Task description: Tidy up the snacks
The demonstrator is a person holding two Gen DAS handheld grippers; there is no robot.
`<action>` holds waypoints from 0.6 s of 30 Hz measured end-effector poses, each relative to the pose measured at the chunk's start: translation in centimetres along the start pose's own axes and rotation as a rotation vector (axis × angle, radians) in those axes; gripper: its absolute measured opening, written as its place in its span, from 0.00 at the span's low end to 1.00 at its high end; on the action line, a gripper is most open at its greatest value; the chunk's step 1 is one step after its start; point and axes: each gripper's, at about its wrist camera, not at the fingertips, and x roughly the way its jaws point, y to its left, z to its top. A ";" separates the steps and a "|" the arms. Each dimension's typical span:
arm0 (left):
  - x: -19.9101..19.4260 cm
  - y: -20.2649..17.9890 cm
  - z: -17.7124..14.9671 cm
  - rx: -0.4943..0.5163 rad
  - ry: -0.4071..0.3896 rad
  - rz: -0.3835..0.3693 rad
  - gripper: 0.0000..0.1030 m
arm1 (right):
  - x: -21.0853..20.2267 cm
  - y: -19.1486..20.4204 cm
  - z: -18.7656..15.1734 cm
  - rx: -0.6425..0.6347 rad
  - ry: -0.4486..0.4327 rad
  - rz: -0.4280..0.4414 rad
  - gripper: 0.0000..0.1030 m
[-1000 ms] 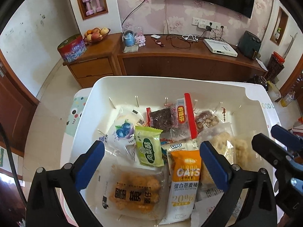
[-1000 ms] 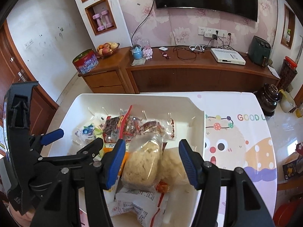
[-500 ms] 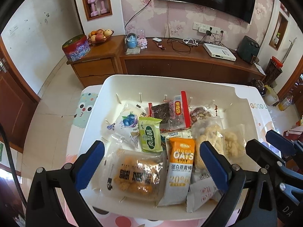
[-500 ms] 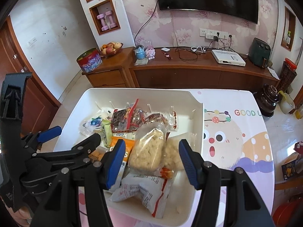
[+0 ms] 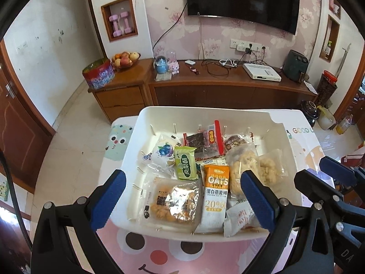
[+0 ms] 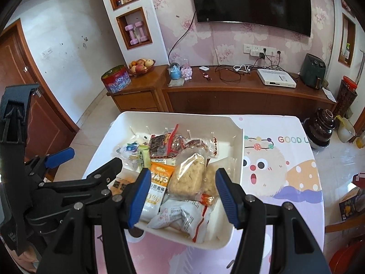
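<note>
Where crinkly wrappers pile, glossy white bin (image 5: pixel 277 125) curves.

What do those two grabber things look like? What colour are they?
Each hand-held gripper, left and right, has a black plastic frame with silver rivets. The two fingers wear ridged blue pads. A black cable hangs beside the left one.
</note>
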 end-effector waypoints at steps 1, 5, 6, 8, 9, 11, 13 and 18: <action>-0.6 0.0 -0.1 0.000 -0.004 -0.003 0.97 | -0.5 0.1 -0.1 0.000 -0.005 0.004 0.57; -3.3 0.0 -1.0 -0.006 -0.029 -0.017 0.97 | -2.7 0.4 -1.0 -0.006 -0.024 0.016 0.57; -3.8 0.0 -1.3 -0.007 -0.033 -0.021 0.97 | -3.4 0.6 -1.4 -0.008 -0.030 0.018 0.57; -5.3 -0.1 -2.0 -0.011 -0.043 -0.027 0.97 | -4.7 0.7 -2.1 -0.011 -0.039 0.023 0.57; -6.2 -0.2 -2.5 -0.014 -0.049 -0.030 0.97 | -5.5 0.8 -2.6 -0.013 -0.044 0.024 0.57; -7.8 -0.3 -3.5 -0.018 -0.056 -0.031 0.97 | -6.9 1.0 -3.3 -0.016 -0.053 0.029 0.57; -9.5 -0.3 -4.9 -0.028 -0.059 -0.038 0.97 | -8.5 1.2 -4.6 -0.017 -0.066 0.037 0.57; -13.0 -0.8 -8.5 -0.025 -0.070 -0.042 0.97 | -11.6 1.6 -8.1 -0.023 -0.076 0.055 0.57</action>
